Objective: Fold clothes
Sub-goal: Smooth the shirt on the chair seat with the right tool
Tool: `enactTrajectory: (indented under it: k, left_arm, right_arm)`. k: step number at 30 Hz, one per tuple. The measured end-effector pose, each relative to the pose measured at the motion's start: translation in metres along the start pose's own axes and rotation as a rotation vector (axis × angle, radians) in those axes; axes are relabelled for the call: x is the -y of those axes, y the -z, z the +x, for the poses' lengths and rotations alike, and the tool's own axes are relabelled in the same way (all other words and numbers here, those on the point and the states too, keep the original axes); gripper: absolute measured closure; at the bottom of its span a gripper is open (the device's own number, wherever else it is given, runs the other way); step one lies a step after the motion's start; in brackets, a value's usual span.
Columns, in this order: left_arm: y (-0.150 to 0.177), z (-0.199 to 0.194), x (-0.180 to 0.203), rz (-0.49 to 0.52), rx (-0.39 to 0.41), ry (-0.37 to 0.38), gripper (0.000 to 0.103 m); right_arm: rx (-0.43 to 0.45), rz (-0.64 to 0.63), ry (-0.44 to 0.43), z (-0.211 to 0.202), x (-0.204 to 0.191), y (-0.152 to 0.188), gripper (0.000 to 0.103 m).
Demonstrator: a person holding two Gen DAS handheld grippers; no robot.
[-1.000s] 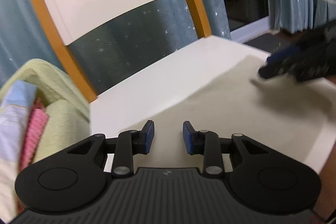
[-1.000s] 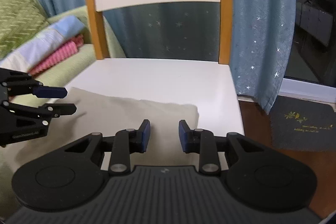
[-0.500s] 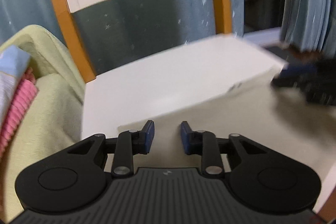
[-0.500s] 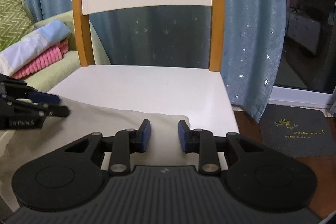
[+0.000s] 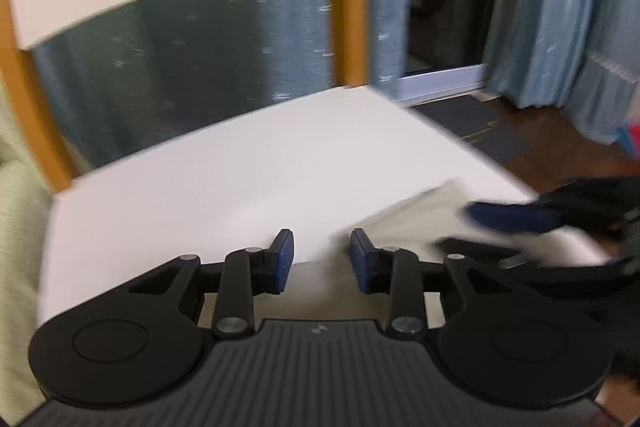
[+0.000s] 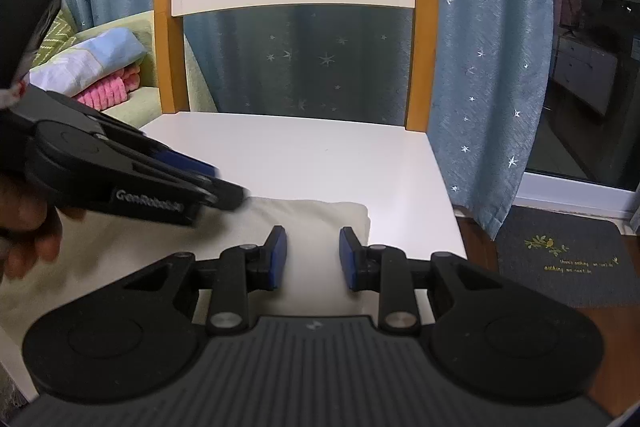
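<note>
cloth: we see the folded cream fabric cloth (image 6: 312, 223) flat on the white chair seat (image 6: 320, 155), under our right gripper (image 6: 308, 253), long axis running leftward | right gripper: parted, empty | left gripper (image 5: 322, 255): jaws just widened, nothing between, over cloth's edge

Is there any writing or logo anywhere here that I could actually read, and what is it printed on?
"GenRobot...": pale lettering on the side of the left gripper; the last letters are blurred.
Small pale emblem, no words: on the ridged body of the right gripper.
Two short lines of yellow script under a leafy sprig with a bird: on the dark doormat, too small to read.
Nothing else legible.
</note>
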State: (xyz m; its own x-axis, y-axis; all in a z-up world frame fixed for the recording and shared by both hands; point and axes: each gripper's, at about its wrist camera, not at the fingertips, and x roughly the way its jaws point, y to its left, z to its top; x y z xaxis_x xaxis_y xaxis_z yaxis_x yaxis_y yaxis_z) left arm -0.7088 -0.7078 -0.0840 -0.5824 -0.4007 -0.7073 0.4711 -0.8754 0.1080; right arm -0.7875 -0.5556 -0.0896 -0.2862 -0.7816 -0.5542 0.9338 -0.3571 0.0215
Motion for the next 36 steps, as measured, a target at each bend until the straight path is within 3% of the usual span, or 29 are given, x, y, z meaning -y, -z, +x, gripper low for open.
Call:
enactTrajectory:
  k: [4,8,12,15,25,28,32,36]
  left_arm:
    - [0.011,-0.007,-0.034,-0.058,-0.003,-0.095,0.071]
    - [0.024,-0.041,-0.050,-0.123,0.074,-0.045,0.071]
    - [0.041,-0.056,-0.040,-0.100,0.069,0.047,0.070]
    - [0.059,-0.054,-0.032,-0.043,0.054,0.021,0.065]
    - [0.080,-0.086,-0.055,-0.097,0.043,-0.077,0.066]
    - [0.095,-0.115,-0.046,-0.122,0.066,-0.034,0.069]
    - [0.117,-0.136,-0.023,-0.081,0.063,0.057,0.068]
    - [0.129,-0.134,-0.015,-0.035,0.056,0.010,0.065]
  right_arm:
    - [-0.002,-0.005,0.000,0.000,0.000,-0.001,0.078]
    - [0.005,-0.004,0.009,-0.007,-0.004,-0.002,0.078]
    - [0.004,-0.020,-0.045,-0.016,-0.013,0.001,0.078]
    - [-0.012,-0.058,-0.048,-0.018,-0.015,0.007,0.078]
    - [-0.039,0.011,0.001,-0.049,-0.005,0.012,0.078]
    - [-0.019,0.022,-0.024,-0.070,-0.009,0.023,0.078]
    - [-0.045,-0.004,-0.033,-0.079,-0.016,0.041,0.078]
    - [-0.042,0.003,-0.016,-0.084,-0.020,0.045,0.078]
